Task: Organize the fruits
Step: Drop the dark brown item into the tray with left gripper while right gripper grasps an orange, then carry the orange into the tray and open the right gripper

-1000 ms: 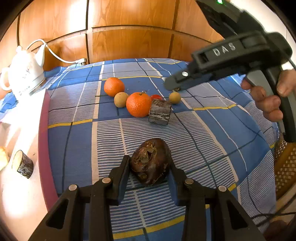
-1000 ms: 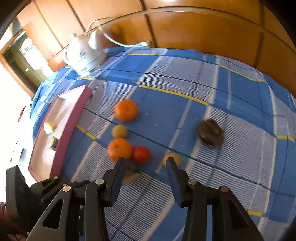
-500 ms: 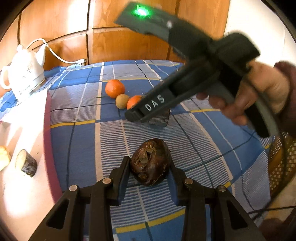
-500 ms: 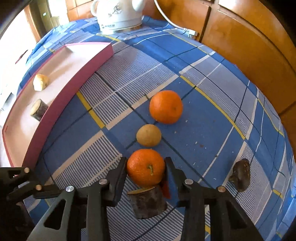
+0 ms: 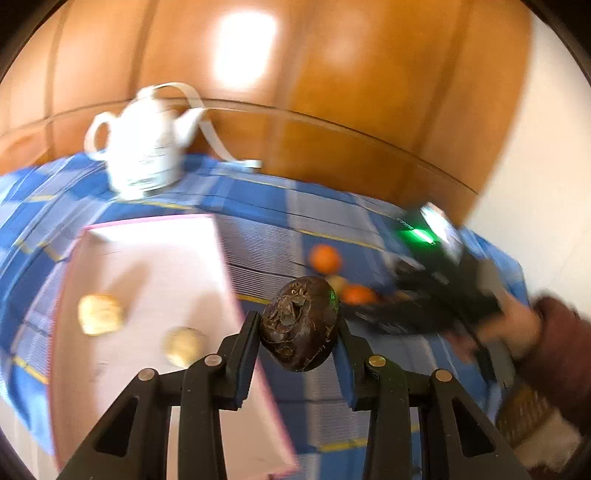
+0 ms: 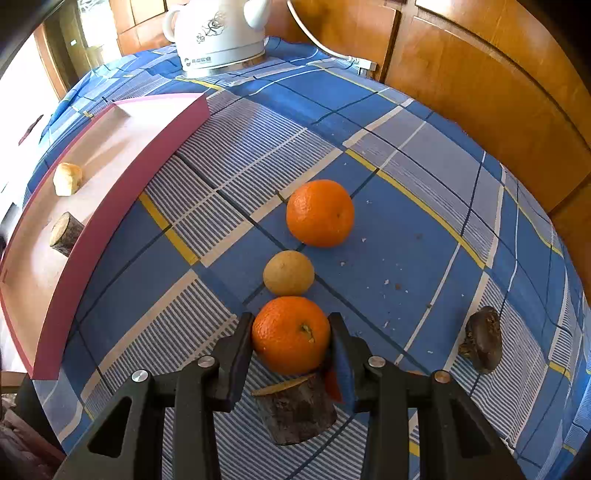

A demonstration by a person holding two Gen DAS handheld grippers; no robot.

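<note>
My left gripper [image 5: 297, 330] is shut on a dark brown wrinkled fruit [image 5: 299, 323] and holds it in the air by the right rim of the pink tray [image 5: 236, 295]. The tray holds two pale pieces [image 5: 99, 314]. My right gripper [image 6: 291, 338] has its pads against a near orange [image 6: 291, 334] that sits on the cloth. Beyond it lie a small tan fruit [image 6: 289, 272] and a second orange [image 6: 320, 213]. Another dark brown fruit [image 6: 482, 339] lies at the right. A wood stub [image 6: 295, 410] and a red fruit [image 6: 332, 384] sit under the right gripper.
A white kettle [image 6: 218, 33] with its cord stands at the back of the blue checked cloth [image 6: 424, 240]. In the tray lie a pale lump [image 6: 67, 178] and a wood stub [image 6: 66, 233]. Wood panels close the back. The right hand and gripper body [image 5: 443, 295] show in the left wrist view.
My left gripper has lifted the dark fruit off the cloth and swung left toward the tray. My right gripper has come down and closed in around the near orange.
</note>
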